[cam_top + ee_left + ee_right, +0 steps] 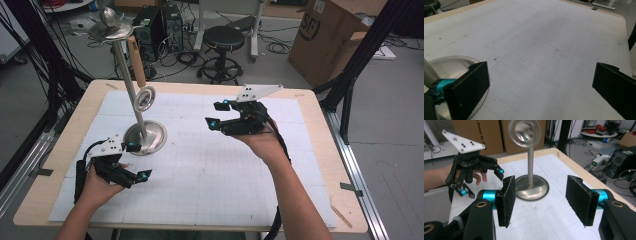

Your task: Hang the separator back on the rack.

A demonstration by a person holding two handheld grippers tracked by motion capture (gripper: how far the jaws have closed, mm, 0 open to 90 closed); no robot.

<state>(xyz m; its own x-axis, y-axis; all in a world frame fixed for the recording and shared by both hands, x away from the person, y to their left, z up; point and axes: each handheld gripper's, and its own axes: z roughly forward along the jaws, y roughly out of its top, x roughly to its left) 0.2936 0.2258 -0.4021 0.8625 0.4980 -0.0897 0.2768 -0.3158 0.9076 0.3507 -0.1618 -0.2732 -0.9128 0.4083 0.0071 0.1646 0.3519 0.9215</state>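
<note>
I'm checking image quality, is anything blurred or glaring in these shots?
Right gripper view: the ring atop the metal stand is smeared by blur. High view: soft overall, with glare on the stand's base. Left gripper view: evenly lit and sharp across the mat.

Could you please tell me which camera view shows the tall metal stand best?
The high view: the tall silver metal stand shows whole, top dish to base. The right gripper view crops its top; the left gripper view catches part of its base.

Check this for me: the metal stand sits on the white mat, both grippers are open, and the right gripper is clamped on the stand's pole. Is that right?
Not quite. The right gripper is not clamped on the pole: its jaws stand open with nothing between them, apart from the stand, as the right gripper view shows. The rest holds: the stand's base sits on the white mat, and the left gripper is open too.
</note>
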